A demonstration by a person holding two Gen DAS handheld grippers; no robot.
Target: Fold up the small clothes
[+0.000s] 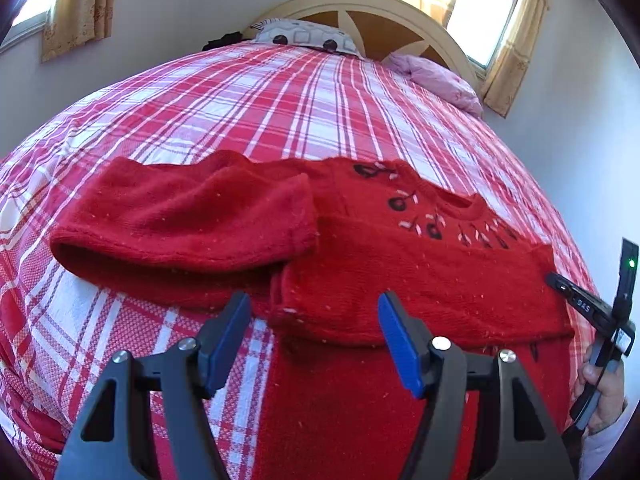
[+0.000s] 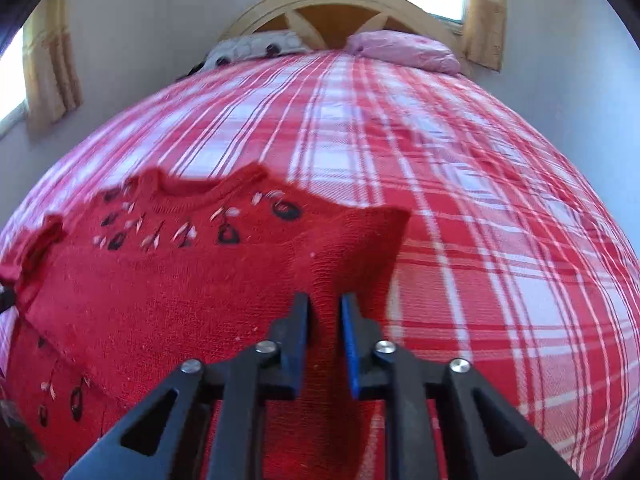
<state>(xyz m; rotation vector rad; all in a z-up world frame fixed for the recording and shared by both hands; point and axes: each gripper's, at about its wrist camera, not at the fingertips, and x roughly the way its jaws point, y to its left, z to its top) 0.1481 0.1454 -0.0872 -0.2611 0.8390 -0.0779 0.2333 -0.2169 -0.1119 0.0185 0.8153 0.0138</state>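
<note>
A small red knit sweater [image 1: 400,280] with black and white embroidery lies on the plaid bed cover. One sleeve [image 1: 188,224] is folded across to the left. My left gripper [image 1: 314,308] is open, its blue pads hovering over the sweater's near left edge, holding nothing. In the right wrist view the sweater [image 2: 180,280] fills the left side. My right gripper [image 2: 325,304] is closed on a raised fold of the sweater's right edge [image 2: 360,240], lifting it off the bed. The right gripper's body also shows at the right in the left wrist view [image 1: 600,312].
The bed has a red and white plaid cover [image 1: 280,112]. A patterned pillow [image 1: 308,36] and a pink pillow [image 1: 436,76] lie at the wooden headboard [image 1: 372,12]. Walls and curtained windows surround the bed.
</note>
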